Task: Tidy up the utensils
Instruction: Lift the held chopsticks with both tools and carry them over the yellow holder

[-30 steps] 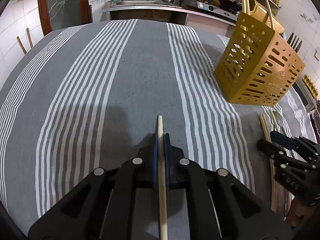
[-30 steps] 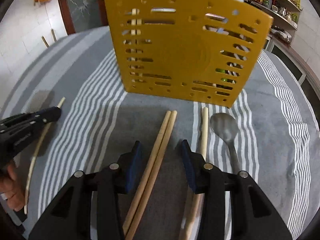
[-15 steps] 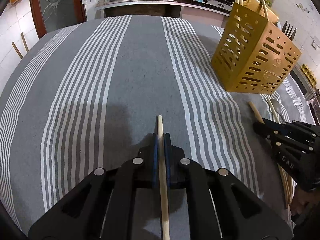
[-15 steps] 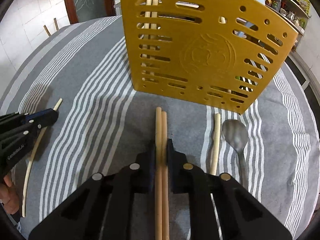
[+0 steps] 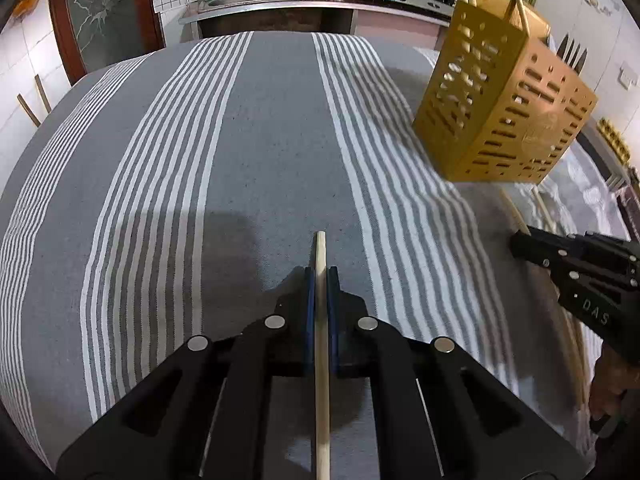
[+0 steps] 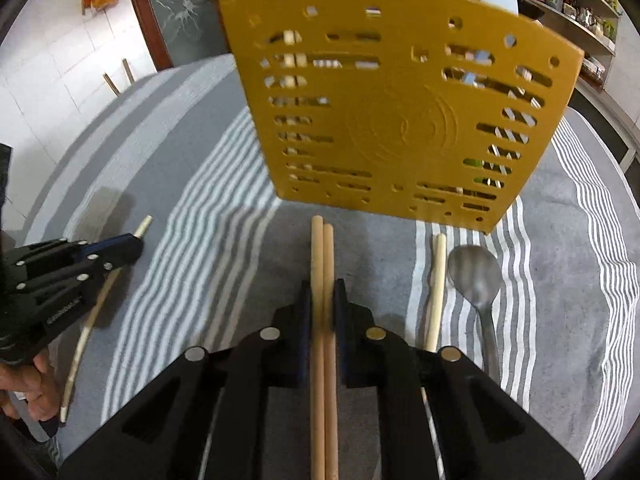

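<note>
A: Chopsticks [image 6: 323, 264] are clenched as a pair in the right gripper [image 6: 322, 292], just in front of the yellow holder [image 6: 384, 120]; a thin single stick [image 5: 321, 280] is pinched in the left gripper [image 5: 321, 280].

B: They are judged light, stiff and slippery, best taken mid-length. A third chopstick [image 6: 435, 292] and spoon [image 6: 476, 276] are left on the right, on the soft striped cloth [image 5: 260, 140] spread over the counter, in a kitchen.

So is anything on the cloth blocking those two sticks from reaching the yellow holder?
Nothing visible does. The right gripper is shut on the pair of wooden chopsticks, and only bare striped cloth lies between their tips and the yellow slotted plastic holder.
</note>
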Tool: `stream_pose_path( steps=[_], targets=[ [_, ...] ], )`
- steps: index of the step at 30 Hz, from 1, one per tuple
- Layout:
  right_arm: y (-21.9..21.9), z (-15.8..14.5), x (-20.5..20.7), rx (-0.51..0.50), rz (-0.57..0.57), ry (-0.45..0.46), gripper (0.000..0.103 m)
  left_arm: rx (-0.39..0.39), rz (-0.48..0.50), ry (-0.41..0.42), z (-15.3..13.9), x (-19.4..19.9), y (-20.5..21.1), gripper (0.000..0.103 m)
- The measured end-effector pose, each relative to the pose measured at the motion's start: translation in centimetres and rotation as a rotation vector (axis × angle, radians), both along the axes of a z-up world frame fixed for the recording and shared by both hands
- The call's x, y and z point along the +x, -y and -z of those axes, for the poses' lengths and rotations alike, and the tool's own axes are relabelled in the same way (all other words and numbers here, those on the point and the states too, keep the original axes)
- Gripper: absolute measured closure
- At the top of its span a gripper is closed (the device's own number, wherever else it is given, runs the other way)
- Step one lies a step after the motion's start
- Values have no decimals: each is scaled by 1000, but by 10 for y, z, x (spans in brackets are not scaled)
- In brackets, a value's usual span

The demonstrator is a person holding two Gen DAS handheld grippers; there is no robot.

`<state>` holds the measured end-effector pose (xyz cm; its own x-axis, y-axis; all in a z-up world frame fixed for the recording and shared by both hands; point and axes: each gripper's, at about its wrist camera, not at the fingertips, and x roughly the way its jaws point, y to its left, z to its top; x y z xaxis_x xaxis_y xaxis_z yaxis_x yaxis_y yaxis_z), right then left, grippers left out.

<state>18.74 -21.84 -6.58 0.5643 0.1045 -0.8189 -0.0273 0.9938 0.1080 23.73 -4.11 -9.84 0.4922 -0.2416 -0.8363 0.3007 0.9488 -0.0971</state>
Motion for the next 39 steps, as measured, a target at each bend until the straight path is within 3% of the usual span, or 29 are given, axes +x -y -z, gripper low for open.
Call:
stream_pose_path(
  steps=[13, 24, 29, 39],
  targets=[
    [23, -67, -41, 118, -23, 262, 92, -124, -2, 184, -68, -30, 6, 98],
    [47, -123, -73, 142, -15, 448, 92, -188, 41, 310, -129, -51, 31, 98],
    [50, -129, -75, 153, -13, 481, 92, -199, 58, 346, -147, -60, 41, 98],
    [51, -133, -84, 157, -12, 506, 92, -206, 63, 352, -153, -65, 50, 98]
  ],
)
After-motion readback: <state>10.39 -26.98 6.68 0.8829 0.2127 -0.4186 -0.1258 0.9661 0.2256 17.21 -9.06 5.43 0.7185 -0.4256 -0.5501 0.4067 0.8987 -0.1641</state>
